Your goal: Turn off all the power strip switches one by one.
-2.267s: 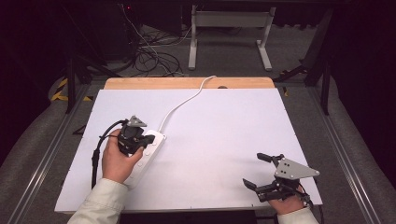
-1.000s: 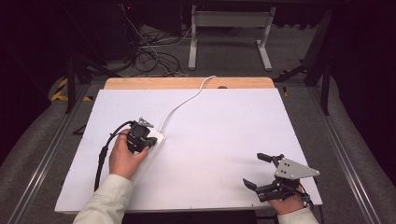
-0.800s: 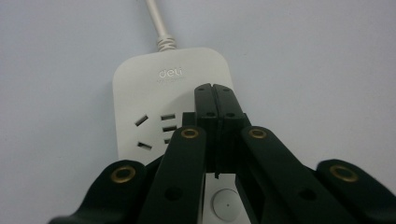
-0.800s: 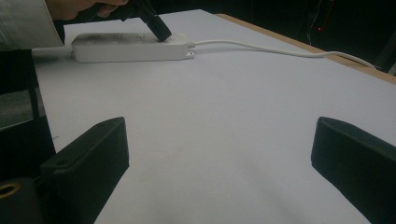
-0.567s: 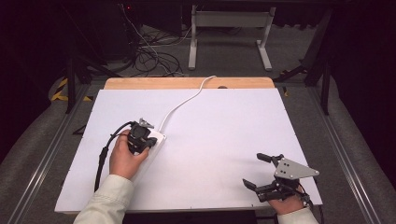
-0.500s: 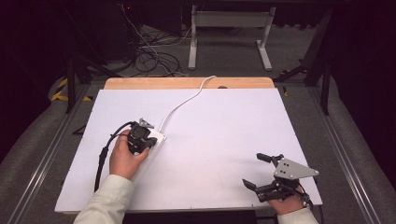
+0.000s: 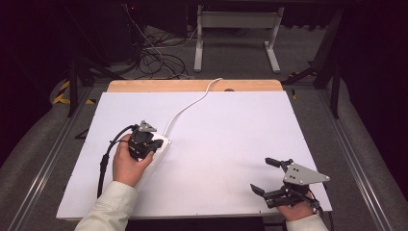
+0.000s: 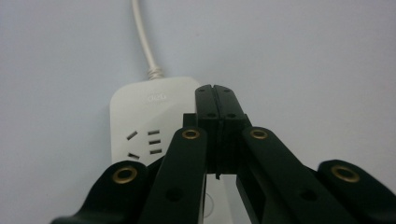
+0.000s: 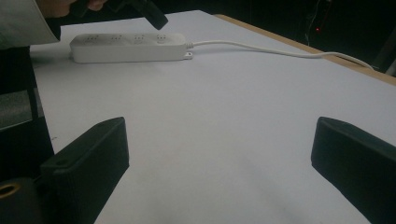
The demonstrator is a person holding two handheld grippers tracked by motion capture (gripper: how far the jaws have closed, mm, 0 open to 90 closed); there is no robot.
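While its jaws meet, left tool (image 8: 215, 91) over power strip's (image 8: 140, 121) cord-end edge; right tool (image 7: 269, 175) apart.

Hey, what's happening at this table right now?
A person is working on a white power strip that lies on the white table, its cord running off toward the far edge. The left tongs are shut with nothing between them, tips poised over the cord end of the strip, near its last socket. The right tongs sit open near the table's front right corner, apart from the strip and holding nothing.
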